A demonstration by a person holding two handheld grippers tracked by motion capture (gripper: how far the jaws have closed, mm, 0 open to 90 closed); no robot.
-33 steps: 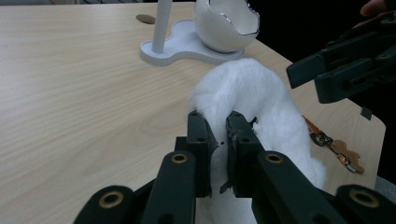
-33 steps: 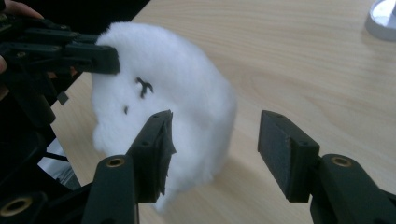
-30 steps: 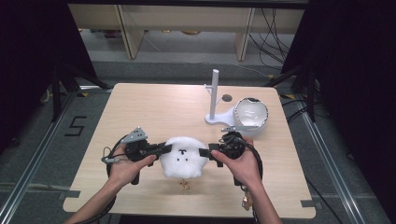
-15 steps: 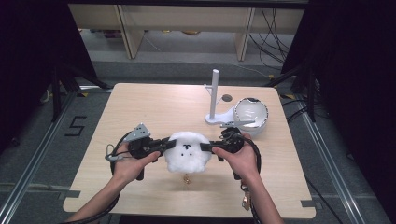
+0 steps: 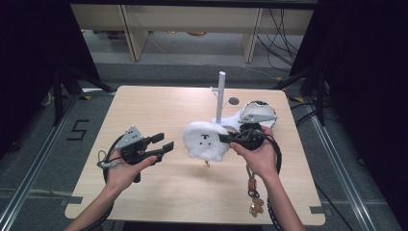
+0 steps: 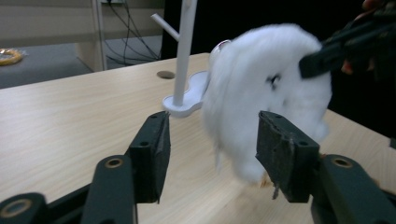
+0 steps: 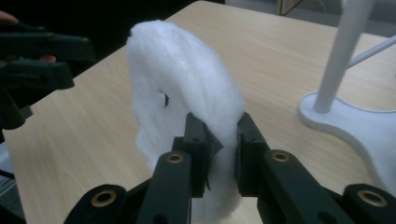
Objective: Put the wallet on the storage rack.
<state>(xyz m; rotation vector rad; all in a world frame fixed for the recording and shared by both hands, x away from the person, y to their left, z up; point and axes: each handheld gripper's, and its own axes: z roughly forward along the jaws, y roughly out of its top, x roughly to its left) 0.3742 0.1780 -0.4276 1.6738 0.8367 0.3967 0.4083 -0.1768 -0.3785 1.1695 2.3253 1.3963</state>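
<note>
Your right hand-held gripper [image 5: 225, 138] is clamped on the edge of the white fluffy plush toy with a small black stitched face [image 5: 206, 140], and it carries the toy just above the pale wooden worktop [image 5: 144, 110], in front of the white plastic stand with an upright post and side pegs [image 5: 221, 98]. In the right gripper view the pads [image 7: 198, 140] have squashed the pile to a thin fold, so expect this toy to be very light, soft and easily compressed; it should not break, but it will sag and swing from a pinch at its rim. Your left hand-held gripper [image 5: 161, 142] has just been opening: its jaws stand apart with nothing between them, a little to the left of the toy. In the left gripper view the plush [image 6: 268, 88] hangs beyond the two black pads [image 6: 285, 154], free of them. If you need a steadier hold, bite deeper into the body and not the loose fluff, which may slip or pull out. A small golden dangling piece [image 5: 208, 165] hangs below the toy; keep it clear of the pegs, where it could snag.
</note>
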